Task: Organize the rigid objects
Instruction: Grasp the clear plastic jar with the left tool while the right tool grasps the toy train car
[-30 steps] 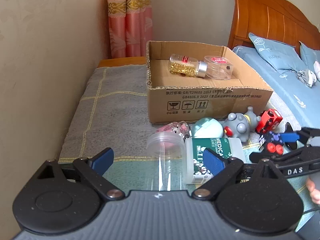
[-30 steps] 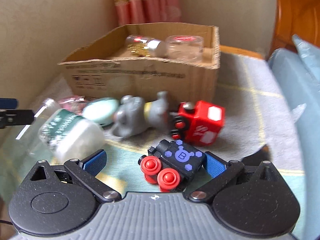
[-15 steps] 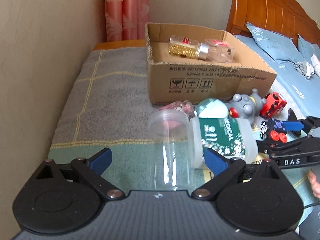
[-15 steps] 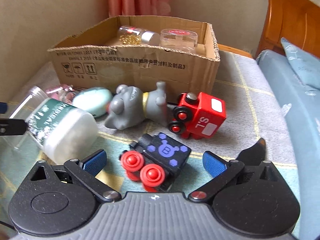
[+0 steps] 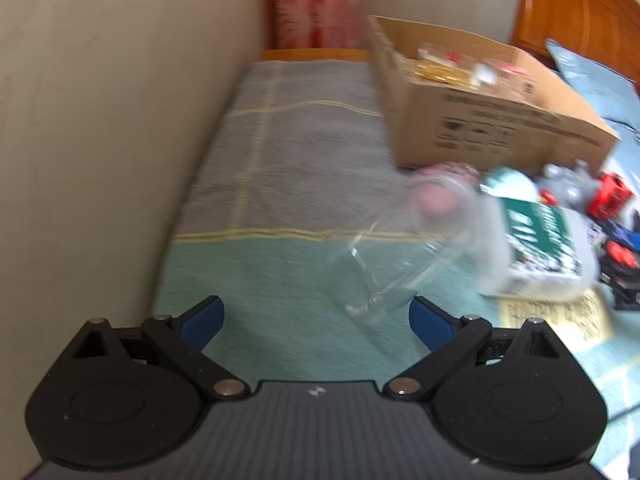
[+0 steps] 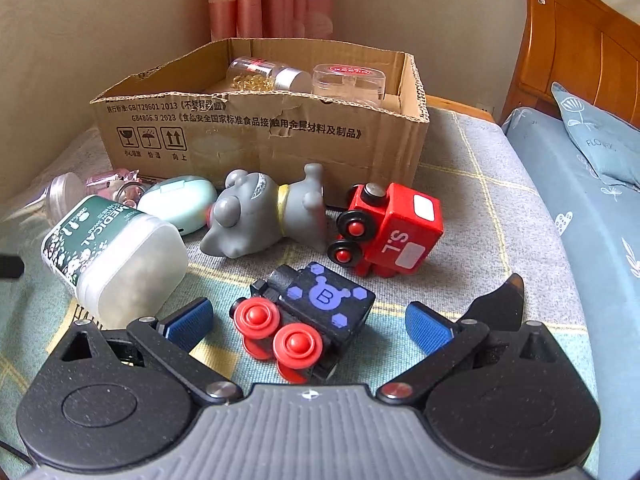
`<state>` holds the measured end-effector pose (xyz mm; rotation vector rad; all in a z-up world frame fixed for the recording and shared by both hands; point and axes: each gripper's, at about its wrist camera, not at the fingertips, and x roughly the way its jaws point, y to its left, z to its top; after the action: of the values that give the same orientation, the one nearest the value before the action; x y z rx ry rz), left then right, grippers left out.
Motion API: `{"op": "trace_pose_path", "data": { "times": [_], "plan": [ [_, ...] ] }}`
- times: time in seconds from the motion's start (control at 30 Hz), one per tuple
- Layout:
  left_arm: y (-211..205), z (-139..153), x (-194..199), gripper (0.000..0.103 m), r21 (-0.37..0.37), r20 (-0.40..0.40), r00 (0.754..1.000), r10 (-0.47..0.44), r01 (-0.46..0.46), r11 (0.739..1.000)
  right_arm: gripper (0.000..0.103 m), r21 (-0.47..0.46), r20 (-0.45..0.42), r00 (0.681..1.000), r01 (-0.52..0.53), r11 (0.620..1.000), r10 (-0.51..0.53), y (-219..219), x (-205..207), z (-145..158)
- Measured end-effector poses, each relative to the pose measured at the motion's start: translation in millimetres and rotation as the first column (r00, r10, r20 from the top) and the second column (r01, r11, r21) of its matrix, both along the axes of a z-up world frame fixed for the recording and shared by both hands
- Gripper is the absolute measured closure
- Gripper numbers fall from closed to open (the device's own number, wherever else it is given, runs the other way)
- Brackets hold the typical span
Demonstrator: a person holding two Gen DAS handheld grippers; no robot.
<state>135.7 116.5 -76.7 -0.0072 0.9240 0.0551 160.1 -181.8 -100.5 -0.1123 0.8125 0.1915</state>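
Toys and containers lie on a cloth-covered bench (image 6: 472, 168) in front of one cardboard box (image 6: 256, 136). Counted in the right wrist view: two toy train cars, a black one (image 6: 316, 312) with red wheels and a red one (image 6: 388, 232); one grey rubber figure (image 6: 264, 216) on its side; one pale mint case (image 6: 180, 202); one white medical jar (image 6: 116, 252) with a green label; one pink trinket (image 6: 112, 182). Inside the box sit two clear containers, a bottle of gold bits (image 6: 268, 74) and a red-labelled tub (image 6: 348, 82).

The right gripper (image 6: 308, 324) has its fingers spread wide, the black train car lying between them; neither blue pad touches it.

The left wrist view, blurred, adds one empty clear jar (image 5: 404, 248) lying on its side just beside the medical jar; the right view catches only its rim at the edge. The left gripper (image 5: 316, 320) stands wide apart, the jar's base just ahead, near its right finger (image 5: 430, 322), with nothing pressed between the pads. That view also shows the bare stretch of cloth along the wall (image 5: 100, 140).
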Motion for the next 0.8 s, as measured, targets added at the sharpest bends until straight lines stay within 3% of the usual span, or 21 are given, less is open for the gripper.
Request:
{"op": "trace_pose_path", "data": {
  "times": [0.3, 0.57, 0.8],
  "plan": [
    [7.6, 1.3, 24.8, 0.004, 0.079, 0.046, 0.995, 0.088, -0.092, 0.993, 0.0, 0.0, 0.003, 1.0, -0.002, 1.0, 0.002, -7.4, -8.8, 0.8],
    [-5.9, 12.9, 30.0, 0.004, -0.097, 0.056, 0.998, -0.021, 0.026, 0.995, 0.0, 0.0, 0.008, 1.0, -0.004, 1.0, 0.004, -9.3, -10.8, 0.7],
    [-34.3, 7.0, 53.9, 0.004, -0.068, 0.054, 0.998, -0.045, 0.048, 0.997, 0.0, 0.003, 0.025, 1.0, -0.008, 1.0, 0.008, -10.3, -12.9, 0.6]
  ]
}}
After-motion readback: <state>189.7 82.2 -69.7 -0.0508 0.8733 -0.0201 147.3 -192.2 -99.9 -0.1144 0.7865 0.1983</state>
